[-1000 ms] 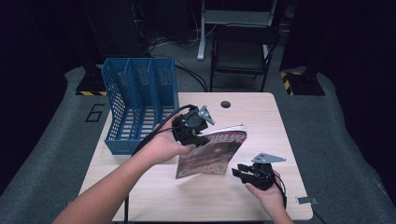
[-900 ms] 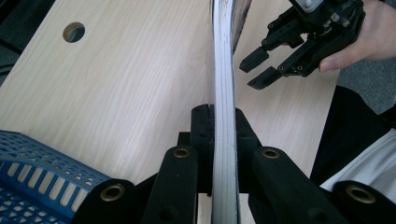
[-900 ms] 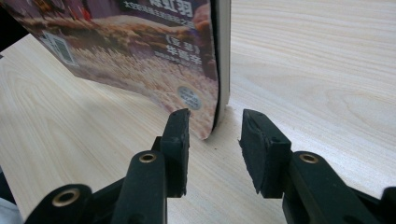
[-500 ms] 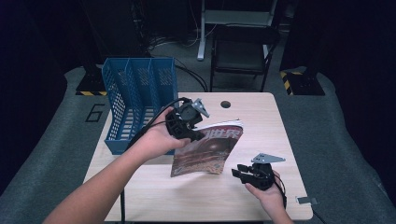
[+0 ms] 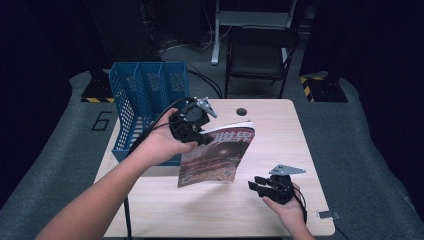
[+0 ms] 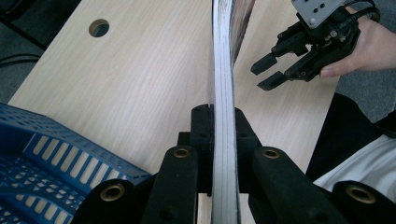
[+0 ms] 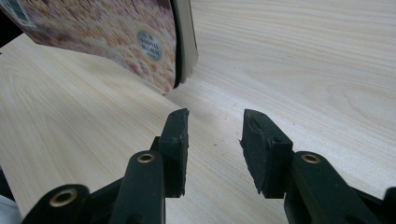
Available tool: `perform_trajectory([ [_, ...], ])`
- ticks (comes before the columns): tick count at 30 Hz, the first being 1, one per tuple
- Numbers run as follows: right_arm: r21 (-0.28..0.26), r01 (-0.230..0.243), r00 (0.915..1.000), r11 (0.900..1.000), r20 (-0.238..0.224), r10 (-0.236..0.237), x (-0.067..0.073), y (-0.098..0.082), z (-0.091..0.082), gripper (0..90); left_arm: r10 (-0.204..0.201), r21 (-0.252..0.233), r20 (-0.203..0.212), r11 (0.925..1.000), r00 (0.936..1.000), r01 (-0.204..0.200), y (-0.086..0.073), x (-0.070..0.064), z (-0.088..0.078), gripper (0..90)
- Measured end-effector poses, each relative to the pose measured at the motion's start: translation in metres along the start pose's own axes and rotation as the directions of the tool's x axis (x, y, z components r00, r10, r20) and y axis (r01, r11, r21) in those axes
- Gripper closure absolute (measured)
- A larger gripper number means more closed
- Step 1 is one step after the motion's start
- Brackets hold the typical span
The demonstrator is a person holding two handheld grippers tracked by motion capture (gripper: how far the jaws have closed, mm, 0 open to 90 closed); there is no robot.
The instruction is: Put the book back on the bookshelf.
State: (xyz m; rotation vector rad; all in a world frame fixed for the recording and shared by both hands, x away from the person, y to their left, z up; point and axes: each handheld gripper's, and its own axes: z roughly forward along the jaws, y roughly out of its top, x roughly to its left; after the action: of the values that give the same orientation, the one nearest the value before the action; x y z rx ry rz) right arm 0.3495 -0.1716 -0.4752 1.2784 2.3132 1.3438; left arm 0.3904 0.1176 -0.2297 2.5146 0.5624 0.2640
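A magazine with a reddish-brown cover hangs tilted above the middle of the wooden table. My left gripper is shut on its upper left corner; in the left gripper view the jaws pinch the edge of the magazine from both sides. My right gripper rests low near the table's front right, open, with nothing between its fingers. In the right gripper view the magazine's lower corner floats just beyond the jaws, apart from them. The right gripper is also seen from the left gripper view.
A blue slotted file rack stands at the table's left edge, close behind my left hand. A round cable hole lies near the table's far edge. A dark chair stands beyond the table.
My left gripper has lifted the magazine and carried it a little to the left, so it hangs steeper. The right gripper has stayed in place.
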Motion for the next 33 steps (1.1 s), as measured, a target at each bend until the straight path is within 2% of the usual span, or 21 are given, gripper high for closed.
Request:
perform_trajectory([
  [4,0.006,0.004,1.0000,1.000,-0.002,-0.004,0.000,0.000,0.000,60.8,-0.003,0.000,-0.023,1.0000,0.9997,0.003,0.001,0.004,-0.012,84.0],
  [8,0.002,0.002,1.0000,1.000,-0.001,-0.002,0.000,-0.001,0.001,60.8,-0.015,-0.002,-0.027,0.9999,0.9995,0.015,0.001,0.008,-0.020,84.0],
  [11,0.011,-0.001,1.0000,1.000,-0.003,0.001,0.001,-0.001,0.001,60.7,-0.039,-0.014,-0.027,0.9992,0.9989,0.038,0.000,0.014,-0.030,84.0],
  [22,0.017,0.007,1.0000,1.000,-0.003,-0.007,0.000,-0.002,0.002,60.5,-0.081,-0.024,-0.048,0.9965,0.9955,0.080,-0.001,0.028,-0.054,84.0],
  [30,0.021,-0.010,0.9999,1.000,0.004,0.010,0.001,-0.002,0.003,60.2,-0.110,-0.034,-0.057,0.9935,0.9922,0.109,-0.006,0.037,-0.065,84.0],
  [33,0.022,0.003,1.0000,1.000,-0.003,-0.003,0.000,-0.002,0.003,60.2,-0.127,-0.040,-0.065,0.9914,0.9898,0.124,-0.008,0.040,-0.068,84.0],
])
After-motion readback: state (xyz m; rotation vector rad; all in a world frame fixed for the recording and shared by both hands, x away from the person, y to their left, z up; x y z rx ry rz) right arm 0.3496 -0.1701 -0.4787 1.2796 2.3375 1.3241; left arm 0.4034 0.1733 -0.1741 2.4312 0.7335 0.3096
